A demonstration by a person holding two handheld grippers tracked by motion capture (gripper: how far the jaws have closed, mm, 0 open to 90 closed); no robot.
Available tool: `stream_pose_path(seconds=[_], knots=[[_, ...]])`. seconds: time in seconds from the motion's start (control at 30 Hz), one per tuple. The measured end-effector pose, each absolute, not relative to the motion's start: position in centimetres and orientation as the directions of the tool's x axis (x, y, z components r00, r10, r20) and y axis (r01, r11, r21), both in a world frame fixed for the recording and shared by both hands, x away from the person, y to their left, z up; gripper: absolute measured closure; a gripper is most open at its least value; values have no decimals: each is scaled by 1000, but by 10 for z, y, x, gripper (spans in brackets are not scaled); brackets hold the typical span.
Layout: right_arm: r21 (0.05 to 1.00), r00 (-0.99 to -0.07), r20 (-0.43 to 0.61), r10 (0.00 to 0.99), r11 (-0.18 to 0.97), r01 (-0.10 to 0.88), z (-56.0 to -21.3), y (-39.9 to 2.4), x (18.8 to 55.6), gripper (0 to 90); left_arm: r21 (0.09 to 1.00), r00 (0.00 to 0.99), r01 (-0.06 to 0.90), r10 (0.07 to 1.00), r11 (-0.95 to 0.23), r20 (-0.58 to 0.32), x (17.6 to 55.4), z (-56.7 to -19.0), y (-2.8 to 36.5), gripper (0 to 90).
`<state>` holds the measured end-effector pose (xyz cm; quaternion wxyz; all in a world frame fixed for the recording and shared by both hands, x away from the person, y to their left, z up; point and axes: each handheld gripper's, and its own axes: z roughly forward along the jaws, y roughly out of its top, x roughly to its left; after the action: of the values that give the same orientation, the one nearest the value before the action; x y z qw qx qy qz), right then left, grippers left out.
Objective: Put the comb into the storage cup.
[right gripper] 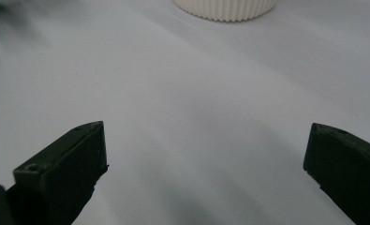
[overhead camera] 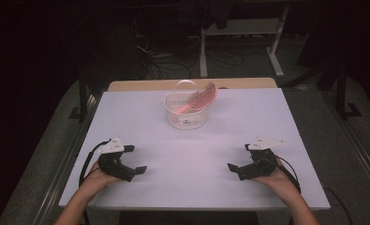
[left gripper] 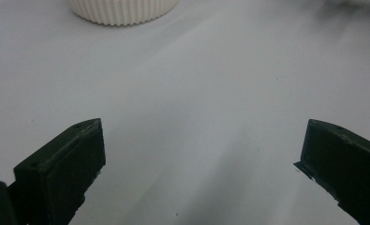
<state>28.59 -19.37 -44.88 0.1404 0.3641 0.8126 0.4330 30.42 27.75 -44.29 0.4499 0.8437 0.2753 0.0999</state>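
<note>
No readable text, label, brand, no. or sign anywhere in the high view or either gripper view. The white counter (overhead camera: 192,154) is blank, the ribbed white basket (overhead camera: 185,117) shows no print, and the pink hairbrush (overhead camera: 201,98) in it is too small to make out any marking. The black fingers (left gripper: 65,168) seen close up carry only small holes, no lettering.
</note>
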Motion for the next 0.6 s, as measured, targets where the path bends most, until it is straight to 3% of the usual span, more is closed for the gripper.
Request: stream_pose_path(seconds=[0.6], knots=[[786, -688, 103, 719, 365, 499, -460, -196, 285, 0, 813, 830, 374, 553, -447, -78, 304, -444, 278, 4]])
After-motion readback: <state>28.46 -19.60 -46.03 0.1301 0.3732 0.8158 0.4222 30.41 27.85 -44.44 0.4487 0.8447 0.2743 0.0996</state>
